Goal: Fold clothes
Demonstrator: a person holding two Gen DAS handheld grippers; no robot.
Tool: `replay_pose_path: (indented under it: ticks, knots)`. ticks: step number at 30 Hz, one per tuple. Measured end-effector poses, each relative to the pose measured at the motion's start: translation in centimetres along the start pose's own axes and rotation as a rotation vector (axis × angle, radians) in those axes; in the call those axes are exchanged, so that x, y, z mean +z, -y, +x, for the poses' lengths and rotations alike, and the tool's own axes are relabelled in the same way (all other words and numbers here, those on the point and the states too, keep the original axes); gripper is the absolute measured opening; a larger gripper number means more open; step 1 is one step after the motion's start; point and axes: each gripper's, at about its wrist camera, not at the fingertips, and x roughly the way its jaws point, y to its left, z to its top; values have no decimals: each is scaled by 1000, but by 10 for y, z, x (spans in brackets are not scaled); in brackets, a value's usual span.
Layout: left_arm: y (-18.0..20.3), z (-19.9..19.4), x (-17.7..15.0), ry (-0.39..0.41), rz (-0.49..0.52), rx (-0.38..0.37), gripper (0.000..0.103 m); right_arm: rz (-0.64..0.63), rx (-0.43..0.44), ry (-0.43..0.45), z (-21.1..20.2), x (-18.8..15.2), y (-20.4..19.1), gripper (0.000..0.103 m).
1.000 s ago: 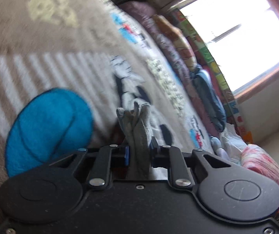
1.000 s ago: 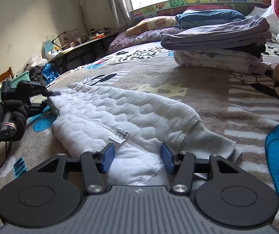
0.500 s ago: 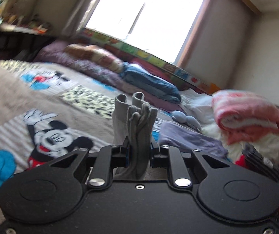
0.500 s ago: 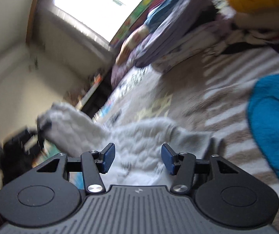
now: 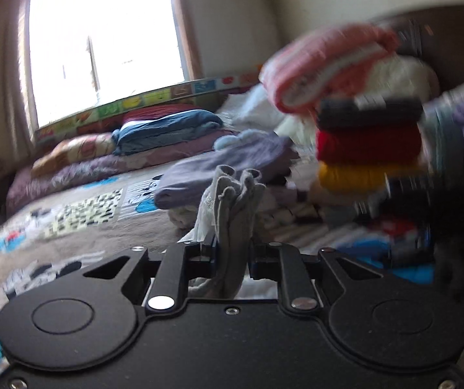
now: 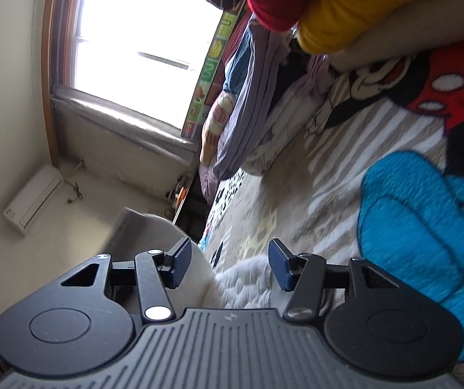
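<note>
My left gripper [image 5: 232, 256] is shut on a bunched grey-white garment edge [image 5: 235, 201] that sticks up between the pads, held above the bed. My right gripper [image 6: 230, 267] is open and empty, rolled sideways. The same white quilted garment [image 6: 248, 278] lies on the bed just beyond its fingers, and a lifted part of it [image 6: 154, 227] rises at the left.
A Mickey Mouse blanket [image 6: 329, 194] covers the bed. A stack of folded clothes, red [image 5: 368, 142], yellow [image 5: 355, 175] and pink [image 5: 326, 61], stands at the right. A folded purple pile [image 5: 225, 165] and pillows [image 5: 167, 126] lie near the window.
My left gripper has swung up and to the right with the garment, now facing the clothes stack. My right gripper has rolled sideways and stayed open; part of the garment has risen off the bed.
</note>
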Motion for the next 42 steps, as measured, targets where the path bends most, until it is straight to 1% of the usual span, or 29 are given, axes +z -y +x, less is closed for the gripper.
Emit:
replay_pose_path:
  ticks: [1,4,7,10,13,14,15,16,17,18,19,20,22,24,25,26,27,30,31,33,36,38,39,40,41,42]
  knots:
    - [10,2,-6,-4,56,1,15,1,2,6,-2,1,0,54]
    - [32,3,-20,-15,162,-14,15,-5,-3,19,-7,5,1,54]
    - [52,4,-33,-23,277,-3,15,-12,-17,27,-10,7,2,54]
    - [64,7,-41,-35,337,-22,15,-25,-33,29,-10,7,1,54]
    - [74,11,-48,-56,373,-36,15,-84,-61,34,-10,6,-6,54]
    - [76,12,-50,-66,369,-39,15,-110,-76,38,-10,6,-8,54]
    - [77,13,-51,-77,362,-43,16,-131,-97,42,-11,6,-10,54]
    - [79,15,-51,-96,355,-60,20,-148,-127,49,-11,6,-12,54]
    - [79,11,-48,-98,341,-96,34,-164,-156,54,-12,6,-12,54]
    - [79,7,-45,-98,327,-134,46,-175,-176,57,-13,6,-11,54]
    - [79,3,-42,-98,313,-171,51,-184,-189,62,-13,6,-11,54]
    - [78,-5,-38,-94,302,-213,52,-204,-205,69,-13,5,-13,54]
    - [71,-20,-31,-79,282,-244,52,-277,-240,76,-13,3,-20,54]
    - [46,-32,-23,-69,215,-249,51,-349,-257,76,-11,-1,-29,53]
    - [30,-37,-19,-63,169,-232,50,-386,-264,76,-10,-4,-34,53]
    - [13,-40,-15,-56,118,-206,50,-428,-272,73,-8,-7,-40,53]
    - [-8,-40,-11,-51,51,-164,49,-475,-280,68,-6,-10,-45,53]
    - [-66,-17,-6,-66,-100,-32,48,-625,-283,47,3,-26,-65,51]
    - [-81,-6,-5,-76,-134,1,48,-683,-274,34,8,-33,-73,51]
    - [-100,13,-7,-89,-186,15,46,-788,-268,-4,19,-49,-85,51]
    - [-111,33,-18,-116,-247,10,42,-916,-265,-67,34,-71,-97,51]
    - [-108,43,-33,-146,-262,-26,42,-953,-277,-101,41,-80,-99,51]
    - [-107,50,-46,-204,-261,-62,42,-954,-293,-121,45,-82,-97,49]
    - [-101,58,-61,-277,-232,-80,42,-930,-328,-165,50,-81,-91,49]
    - [-96,57,-68,-265,-205,-65,42,-891,-373,-224,57,-78,-81,50]
    - [-90,54,-73,-240,-180,-45,41,-866,-391,-253,60,-77,-76,50]
